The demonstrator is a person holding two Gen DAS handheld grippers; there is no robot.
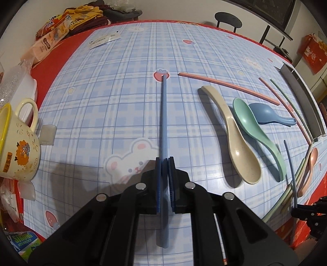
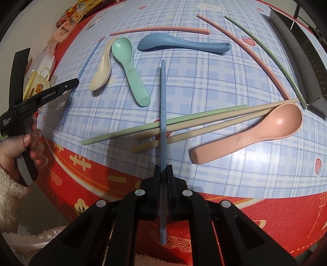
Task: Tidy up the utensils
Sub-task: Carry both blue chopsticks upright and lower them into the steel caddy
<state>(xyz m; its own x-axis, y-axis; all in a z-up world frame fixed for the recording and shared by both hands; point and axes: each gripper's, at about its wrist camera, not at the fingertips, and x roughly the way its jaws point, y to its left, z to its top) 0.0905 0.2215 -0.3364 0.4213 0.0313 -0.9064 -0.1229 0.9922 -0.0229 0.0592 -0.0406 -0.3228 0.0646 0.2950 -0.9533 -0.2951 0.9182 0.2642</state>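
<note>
Left claw (image 1: 164, 161) clamped on blue chopstick (image 1: 164, 114), tip over worktop (image 1: 102, 92); right claw (image 2: 163, 168) clamped on second blue chopstick (image 2: 162, 98) crossing green chopstick (image 2: 126, 131).

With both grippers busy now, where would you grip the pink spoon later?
Take the pink spoon by its flat handle end, coming from above at the table's near edge. That end lies clear on the cloth, while the bowl sits against the beige chopsticks and close to the grey tray.

Probably a home dining room: cartoon-printed blue plaid plastic tablecloth (image 1: 114, 86), black round-backed chair (image 1: 227, 19) beyond the left gripper.
</note>
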